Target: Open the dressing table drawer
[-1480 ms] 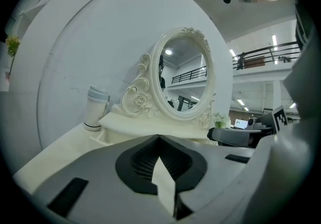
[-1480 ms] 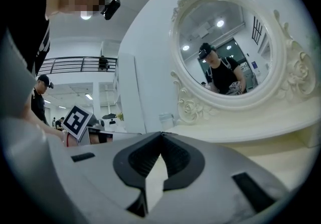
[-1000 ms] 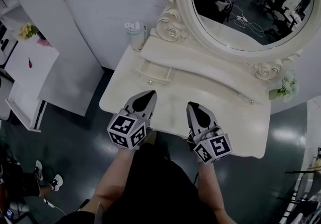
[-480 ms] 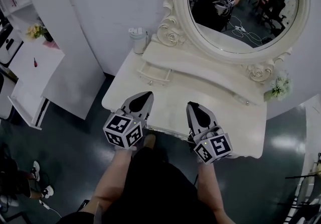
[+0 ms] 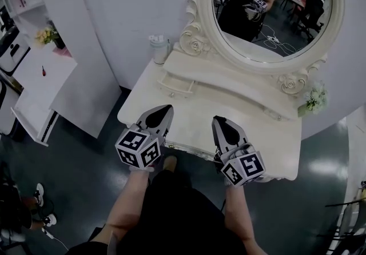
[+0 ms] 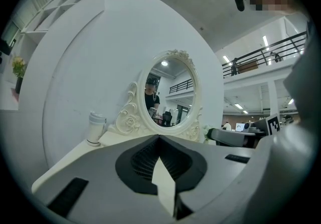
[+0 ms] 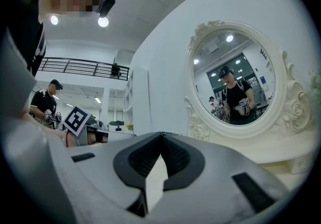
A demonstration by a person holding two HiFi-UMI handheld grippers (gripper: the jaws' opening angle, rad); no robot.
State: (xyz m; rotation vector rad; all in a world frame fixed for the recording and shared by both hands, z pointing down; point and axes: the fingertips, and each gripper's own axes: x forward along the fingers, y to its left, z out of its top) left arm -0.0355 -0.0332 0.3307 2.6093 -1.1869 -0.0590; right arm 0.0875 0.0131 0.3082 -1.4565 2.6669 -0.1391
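The cream dressing table (image 5: 269, 145) stands against the white wall under an oval mirror (image 5: 269, 5). A small drawer (image 5: 174, 84) with a handle sits beneath the raised shelf at the left. My left gripper (image 5: 167, 108) hovers over the front left of the tabletop, jaws shut and empty. To its right, my right gripper (image 5: 219, 119) is also shut and empty. In the left gripper view the shut tips (image 6: 159, 137) point level at the mirror (image 6: 168, 92). In the right gripper view the shut tips (image 7: 161, 134) sit left of the mirror (image 7: 235, 82).
A white lidded cup (image 5: 158, 48) stands at the table's back left corner, and a sprig of flowers (image 5: 313, 99) at the back right. A white shelf unit (image 5: 40, 85) stands to the left on the dark floor. The person's legs are just in front of the table.
Both grippers have risen a little together and stay shut over the table's front edge. The head view has shifted, so more of the mirror shows.
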